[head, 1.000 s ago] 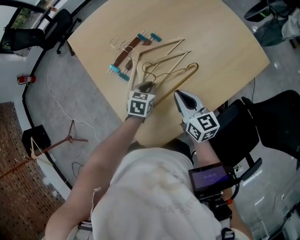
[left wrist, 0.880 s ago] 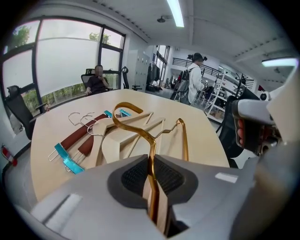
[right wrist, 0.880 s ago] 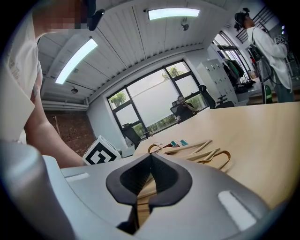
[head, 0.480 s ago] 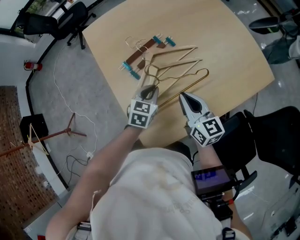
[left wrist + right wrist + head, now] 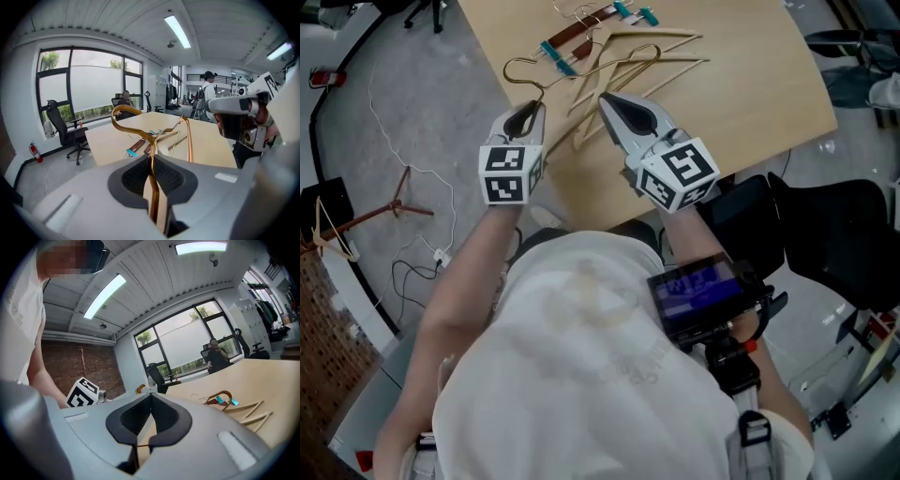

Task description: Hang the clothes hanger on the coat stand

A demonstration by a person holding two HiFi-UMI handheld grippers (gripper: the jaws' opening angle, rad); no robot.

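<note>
Now I am watching the left gripper [image 5: 527,114] clamping the gold hanger [image 5: 152,159] by its neck. In the left gripper view the wire is running straight up between the two dark pads, with the hook curling away to the left above them. Those jaws have just been closing, with the wire between them. A second ago the hanger was lying flat on the table [image 5: 741,56], tangled in with the wooden hangers [image 5: 666,64]. It is now hanging clear of that pile, and in the head view its hook is reaching past the table's edge, out over the grey floor.

The right gripper [image 5: 609,99] is riding just beside the left one, over the near edge of the table. Its jaws are meeting at the tips. A thin gold wire is crossing the narrow gap lower down, but I cannot tell whether it is being pinched there. Both grippers are showing larger in the head view than they did a second ago. The table itself is sitting higher in that view than it did.

The wooden hangers and the clip hangers [image 5: 581,33] with blue clips are staying where they were on the tabletop — only the gold one has left. The coat stand [image 5: 370,215] is standing on the floor at the left of the head view, well apart from the hanger.
</note>
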